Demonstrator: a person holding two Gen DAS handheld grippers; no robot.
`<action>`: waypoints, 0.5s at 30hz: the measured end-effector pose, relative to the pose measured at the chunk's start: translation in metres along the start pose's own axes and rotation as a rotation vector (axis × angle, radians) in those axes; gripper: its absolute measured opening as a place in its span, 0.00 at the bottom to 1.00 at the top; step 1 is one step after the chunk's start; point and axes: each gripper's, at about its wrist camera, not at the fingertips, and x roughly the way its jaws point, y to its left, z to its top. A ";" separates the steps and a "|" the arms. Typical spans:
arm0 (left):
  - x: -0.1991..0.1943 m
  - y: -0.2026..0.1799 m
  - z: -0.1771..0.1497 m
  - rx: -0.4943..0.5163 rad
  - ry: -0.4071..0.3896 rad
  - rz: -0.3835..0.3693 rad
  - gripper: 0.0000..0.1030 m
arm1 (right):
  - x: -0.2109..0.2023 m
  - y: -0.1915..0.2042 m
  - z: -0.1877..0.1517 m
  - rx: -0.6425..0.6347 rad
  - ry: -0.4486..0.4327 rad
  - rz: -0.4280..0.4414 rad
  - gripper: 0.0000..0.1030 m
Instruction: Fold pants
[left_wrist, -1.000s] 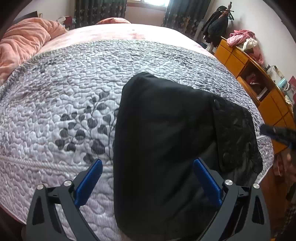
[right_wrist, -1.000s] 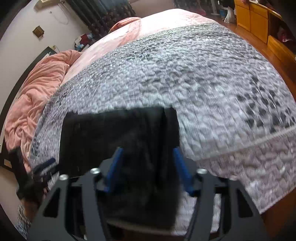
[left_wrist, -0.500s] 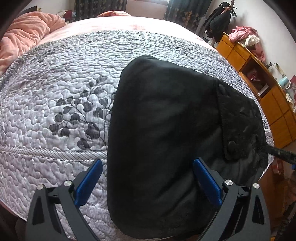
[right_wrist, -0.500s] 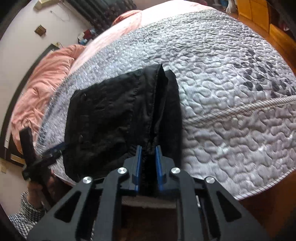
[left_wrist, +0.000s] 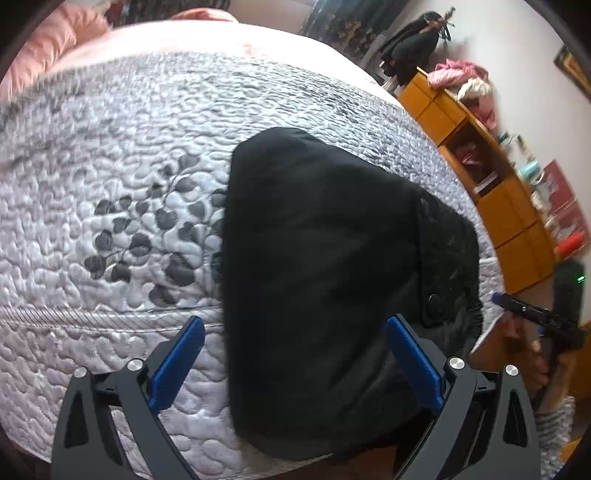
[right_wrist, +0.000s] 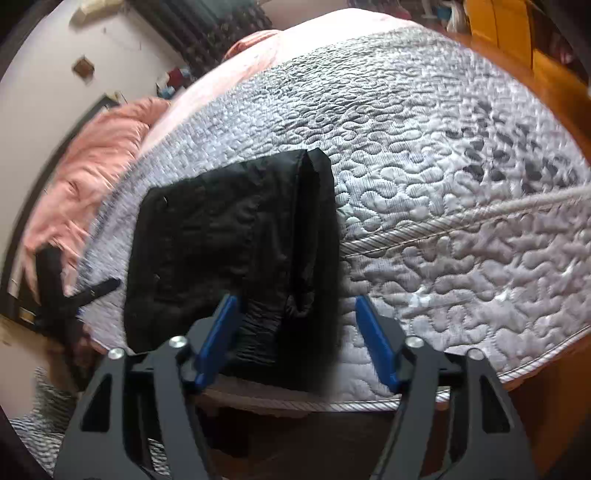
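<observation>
my right gripper (right_wrist: 295, 332) has let go of the pants (right_wrist: 236, 251) and is now spreading wide. i'm seeing an orange cabinet (left_wrist: 491, 192) only from the left wrist. i'm counting one folded black pair, lying on the grey quilt (left_wrist: 110, 184) at its near edge, between the wide fingers of my left gripper (left_wrist: 295, 362).

Matt black cloth pants (left_wrist: 317, 258) lie on a puffy, faintly glossy quilt (left_wrist: 110, 155).
</observation>
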 end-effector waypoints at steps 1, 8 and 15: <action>0.000 0.011 0.000 -0.028 0.006 -0.039 0.96 | 0.003 -0.008 0.000 0.024 0.005 0.054 0.70; 0.028 0.040 -0.006 -0.097 0.105 -0.187 0.96 | 0.039 -0.045 -0.003 0.144 0.087 0.218 0.73; 0.053 0.040 -0.002 -0.106 0.138 -0.251 0.96 | 0.056 -0.060 -0.005 0.185 0.103 0.301 0.71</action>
